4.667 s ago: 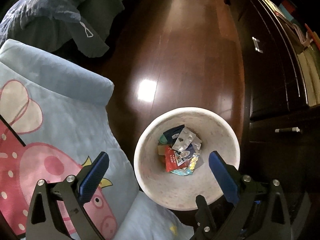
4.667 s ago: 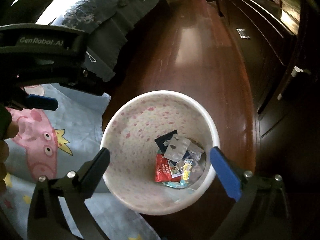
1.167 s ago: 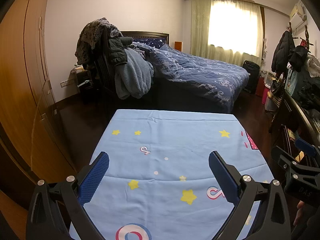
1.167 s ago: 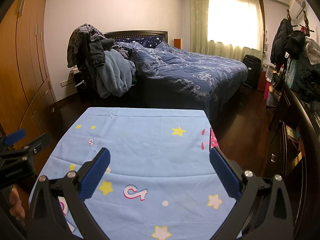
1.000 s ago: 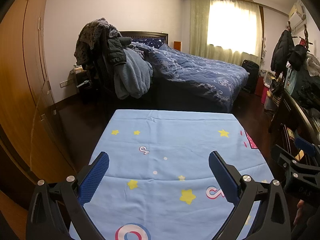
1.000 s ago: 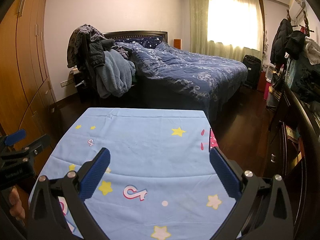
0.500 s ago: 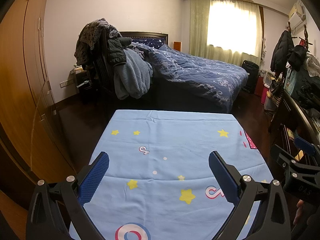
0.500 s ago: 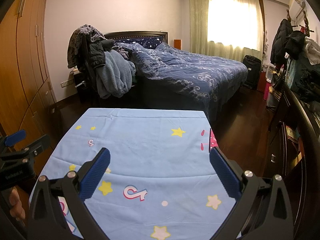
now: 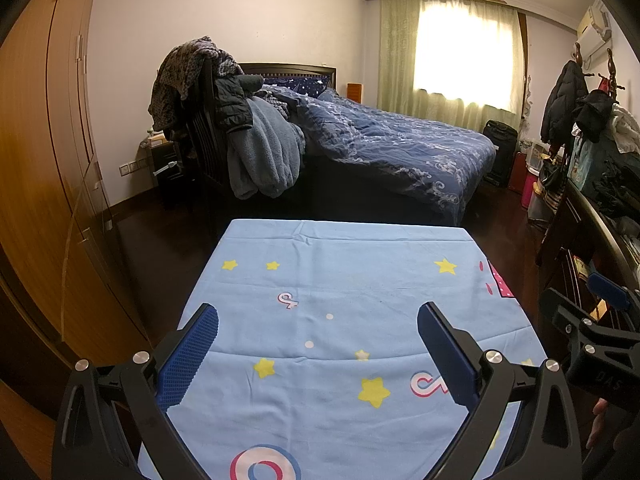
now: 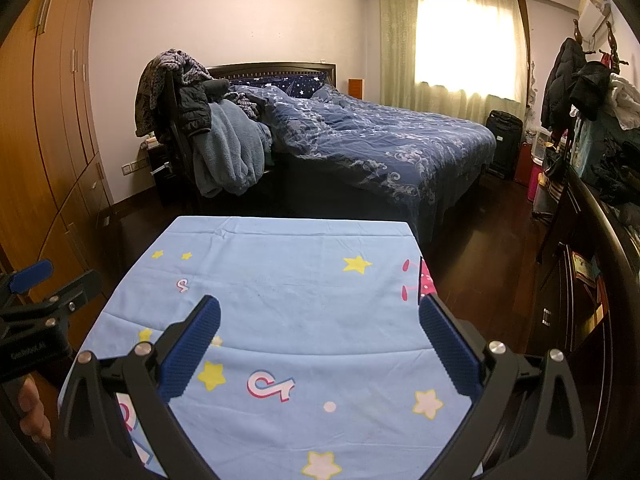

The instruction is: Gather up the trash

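Left gripper (image 9: 318,334) and right gripper (image 10: 320,328) hover released and empty over the blue cloth (image 9: 344,292); no trash or bin is in view; risk: closing here would snag the loose cloth, since nothing lies between the jaws.

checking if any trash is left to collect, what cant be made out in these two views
- Near end of the light blue star-print cloth: cut off by the bottom edge and by the open left gripper and open right gripper in their own views.
- Floor beside the cloth-covered surface: hidden below its edges.
- Items on the dark wooden dresser: too dark, and squeezed at the right edge.
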